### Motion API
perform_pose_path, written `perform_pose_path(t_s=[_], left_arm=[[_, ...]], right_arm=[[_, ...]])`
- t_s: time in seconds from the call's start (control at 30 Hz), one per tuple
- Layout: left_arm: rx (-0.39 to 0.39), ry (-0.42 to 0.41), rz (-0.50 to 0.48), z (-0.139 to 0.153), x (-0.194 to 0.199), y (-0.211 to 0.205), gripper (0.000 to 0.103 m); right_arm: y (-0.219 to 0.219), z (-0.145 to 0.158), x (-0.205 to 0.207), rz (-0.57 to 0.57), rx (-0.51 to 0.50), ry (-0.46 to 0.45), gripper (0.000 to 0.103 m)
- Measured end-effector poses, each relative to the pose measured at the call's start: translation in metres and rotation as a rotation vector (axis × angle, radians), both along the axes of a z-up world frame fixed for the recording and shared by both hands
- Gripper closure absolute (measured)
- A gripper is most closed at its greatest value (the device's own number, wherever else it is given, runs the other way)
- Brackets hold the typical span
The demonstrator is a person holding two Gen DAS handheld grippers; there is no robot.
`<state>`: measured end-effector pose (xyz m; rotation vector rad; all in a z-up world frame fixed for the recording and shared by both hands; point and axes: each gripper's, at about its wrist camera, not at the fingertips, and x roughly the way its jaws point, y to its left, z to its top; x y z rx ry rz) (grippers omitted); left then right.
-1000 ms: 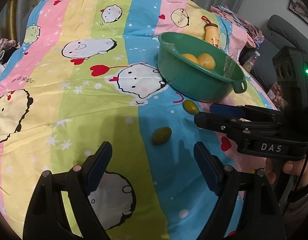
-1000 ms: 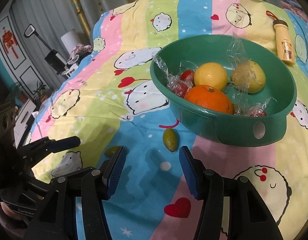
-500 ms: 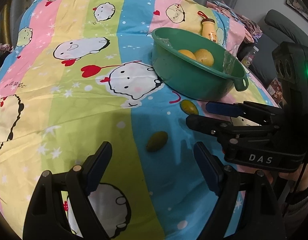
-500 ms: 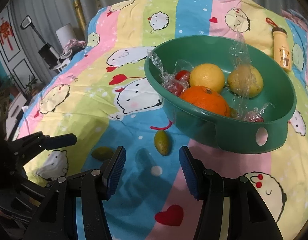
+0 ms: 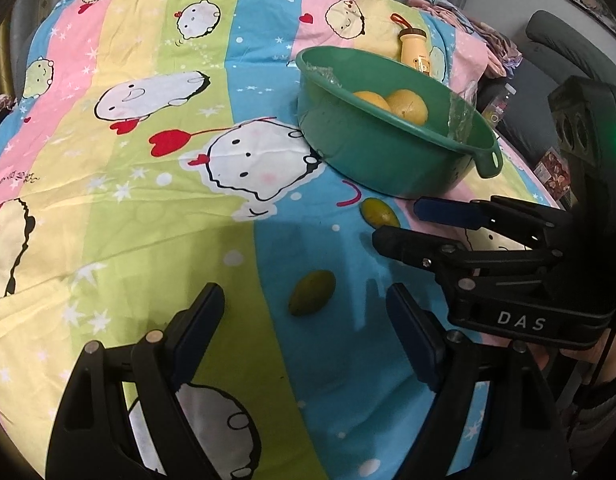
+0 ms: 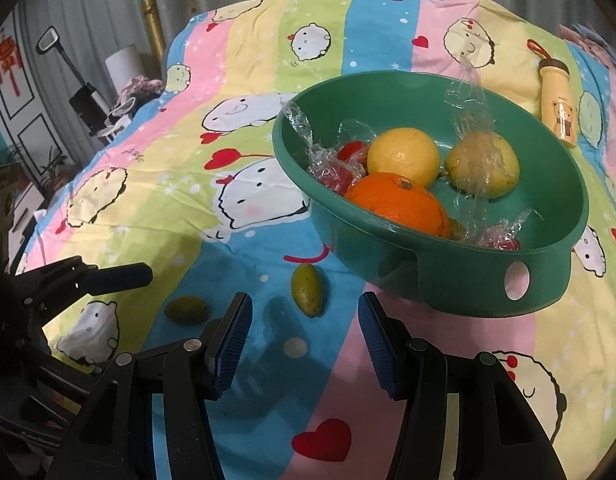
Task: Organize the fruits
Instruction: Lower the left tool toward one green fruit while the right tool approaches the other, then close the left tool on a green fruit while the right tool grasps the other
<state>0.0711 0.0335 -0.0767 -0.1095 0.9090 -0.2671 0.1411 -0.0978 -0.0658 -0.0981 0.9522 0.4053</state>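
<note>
Two grippers poised over loose fruit on a striped cartoon bedsheet [image 5: 156,208]

The left gripper [image 5: 304,312] gapes over one small green oval fruit [image 5: 311,293]; the right gripper [image 6: 304,322] – spread, empty – hangs by another [image 6: 308,289], just beside the round green plastic basin [image 6: 459,280] (citrus inside).

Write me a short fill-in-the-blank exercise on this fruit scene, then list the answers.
1. The basin holding the fruit is ____ in colour.
2. ____ small green fruits lie on the bedsheet outside the basin.
3. The yellow bottle lies ____ the basin.
4. The orange sits ____ the basin.

Answers: green; two; outside; inside
</note>
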Motion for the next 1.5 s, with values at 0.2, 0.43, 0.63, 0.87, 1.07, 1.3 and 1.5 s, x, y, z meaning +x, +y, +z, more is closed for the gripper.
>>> perform_pose_path(t_s=[0.2, 0.43, 0.63, 0.87, 1.07, 1.3, 1.5], left_arm=[[-0.006, 0.0, -0.005, -0.002, 0.001, -0.001, 0.026], [-0.019, -0.007, -0.015, -0.002, 0.004, -0.001, 0.039], [-0.014, -0.009, -0.014, -0.003, 0.004, 0.0, 0.051], [0.0, -0.009, -0.021, -0.004, 0.005, -0.001, 0.059], [-0.019, -0.002, -0.023, -0.006, 0.006, 0.003, 0.077], [-0.032, -0.001, -0.017, -0.006, 0.006, 0.004, 0.08], [-0.035, 0.001, -0.014, -0.006, 0.006, 0.005, 0.083]], right_arm=[[0.001, -0.004, 0.002, 0.0, -0.002, 0.007, 0.047], [0.003, -0.003, 0.005, -0.006, -0.01, -0.003, 0.047], [0.008, -0.005, 0.007, 0.001, -0.025, -0.006, 0.047], [0.012, -0.008, 0.011, 0.009, -0.026, 0.003, 0.047], [0.012, -0.01, 0.013, 0.009, -0.019, 0.014, 0.05], [0.014, -0.01, 0.015, 0.018, -0.029, 0.01, 0.062], [0.014, -0.011, 0.017, 0.03, -0.025, 0.01, 0.07]])
